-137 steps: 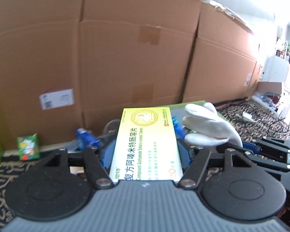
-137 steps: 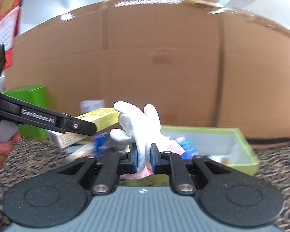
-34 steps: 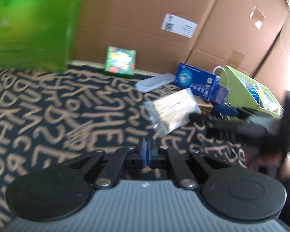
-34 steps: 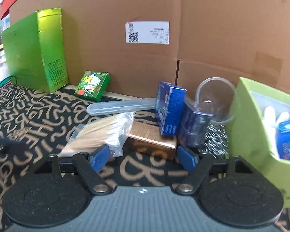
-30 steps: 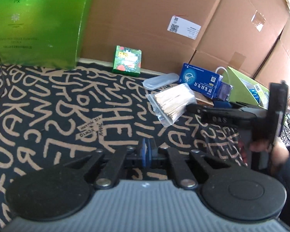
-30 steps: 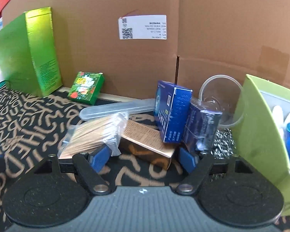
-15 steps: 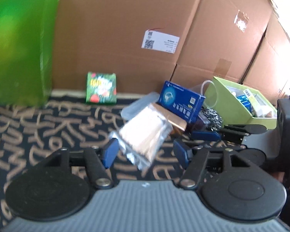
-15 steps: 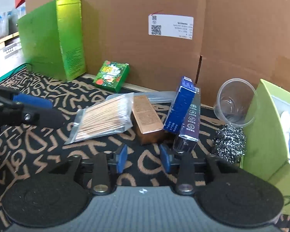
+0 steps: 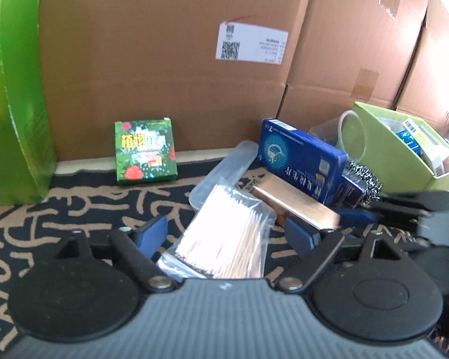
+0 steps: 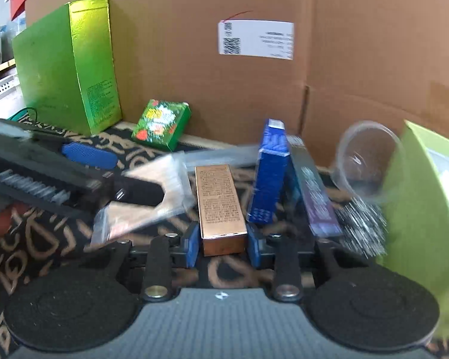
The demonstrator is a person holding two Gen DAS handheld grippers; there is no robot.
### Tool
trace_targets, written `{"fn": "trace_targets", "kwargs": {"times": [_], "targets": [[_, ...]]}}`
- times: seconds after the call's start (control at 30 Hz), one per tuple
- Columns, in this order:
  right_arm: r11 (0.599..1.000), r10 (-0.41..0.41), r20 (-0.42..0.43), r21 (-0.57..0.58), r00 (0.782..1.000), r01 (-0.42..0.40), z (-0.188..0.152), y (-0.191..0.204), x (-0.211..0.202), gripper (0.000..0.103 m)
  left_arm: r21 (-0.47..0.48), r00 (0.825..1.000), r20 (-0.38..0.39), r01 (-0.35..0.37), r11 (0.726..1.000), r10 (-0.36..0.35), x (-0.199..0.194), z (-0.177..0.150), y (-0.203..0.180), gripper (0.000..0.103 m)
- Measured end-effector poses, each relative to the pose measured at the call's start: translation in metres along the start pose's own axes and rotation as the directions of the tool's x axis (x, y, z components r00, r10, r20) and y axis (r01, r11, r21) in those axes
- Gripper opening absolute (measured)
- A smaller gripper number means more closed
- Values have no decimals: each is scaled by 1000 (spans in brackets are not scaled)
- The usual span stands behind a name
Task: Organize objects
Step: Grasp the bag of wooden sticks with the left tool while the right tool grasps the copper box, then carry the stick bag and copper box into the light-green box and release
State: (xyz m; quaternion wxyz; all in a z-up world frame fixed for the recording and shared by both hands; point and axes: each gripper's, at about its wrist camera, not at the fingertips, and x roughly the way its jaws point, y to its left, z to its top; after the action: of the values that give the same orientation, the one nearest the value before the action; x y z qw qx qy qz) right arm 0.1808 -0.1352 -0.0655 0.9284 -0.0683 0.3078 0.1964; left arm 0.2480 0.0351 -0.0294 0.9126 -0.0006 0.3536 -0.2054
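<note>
Since a second ago our left gripper (image 9: 224, 233) has spread, still opening around the slippery swab bag (image 9: 224, 239); right gripper (image 10: 223, 243), lower centre, closes toward the stiff copper box (image 10: 220, 206), taking its near end.

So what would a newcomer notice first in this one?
Probably the two grippers working the same pile on the patterned cloth. The right gripper is closing around the near end of the copper box, while the left gripper is opening over the bag of swabs beside it. Behind them, cardboard boxes fill the background, with a green bin of sorted items at the right.
</note>
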Motion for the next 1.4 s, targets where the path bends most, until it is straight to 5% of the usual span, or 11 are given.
{"fn": "trace_targets", "kwargs": {"times": [0.1, 0.23, 0.27, 0.43, 0.5, 0.63, 0.73, 1.0, 1.07, 1.17, 1.4], "targets": [[998, 9, -14, 59, 1000, -8, -19, 2, -28, 36, 25, 999, -30, -27, 999, 28, 10, 0, -6, 76], [994, 39, -27, 104, 999, -36, -49, 4, -66, 36, 92, 997, -49, -58, 994, 63, 10, -3, -19, 34], [993, 46, -31, 108, 998, -43, -56, 5, -74, 36, 93, 997, -60, -44, 995, 50, 6, -6, -23, 32], [996, 71, -43, 52, 997, -69, -74, 14, -101, 37, 101, 991, -132, 11, 995, 2, -35, -33, -49, 31], [998, 59, -32, 34, 998, -58, -74, 16, -104, 49, 107, 992, -126, 14, 994, -1, -53, -45, -59, 32], [997, 48, -11, 55, 999, -48, -68, 15, -96, 50, 137, 993, -89, -71, 988, 83, -64, -57, -73, 45], [998, 29, 1, 53, 1000, -29, -63, 16, -91, 50, 112, 991, -103, -71, 991, 83, -63, -56, -73, 46], [997, 26, -8, 66, 1000, -26, -68, 19, -80, 35, 80, 990, -108, -84, 993, 92, -62, -58, -68, 43], [997, 35, -7, 70, 999, -34, -69, 19, -83, 35, 70, 991, -111, -65, 995, 72, -64, -57, -69, 30], [995, 37, 12, 87, 999, -37, -68, 16, -91, 34, 37, 992, -117, -35, 999, 39, -70, -52, -73, 27], [995, -3, 112, 104, 994, -8, -57, -4, -126, 34, 92, 1000, -1, 23, 995, -23, -101, -19, -115, 27]]}}
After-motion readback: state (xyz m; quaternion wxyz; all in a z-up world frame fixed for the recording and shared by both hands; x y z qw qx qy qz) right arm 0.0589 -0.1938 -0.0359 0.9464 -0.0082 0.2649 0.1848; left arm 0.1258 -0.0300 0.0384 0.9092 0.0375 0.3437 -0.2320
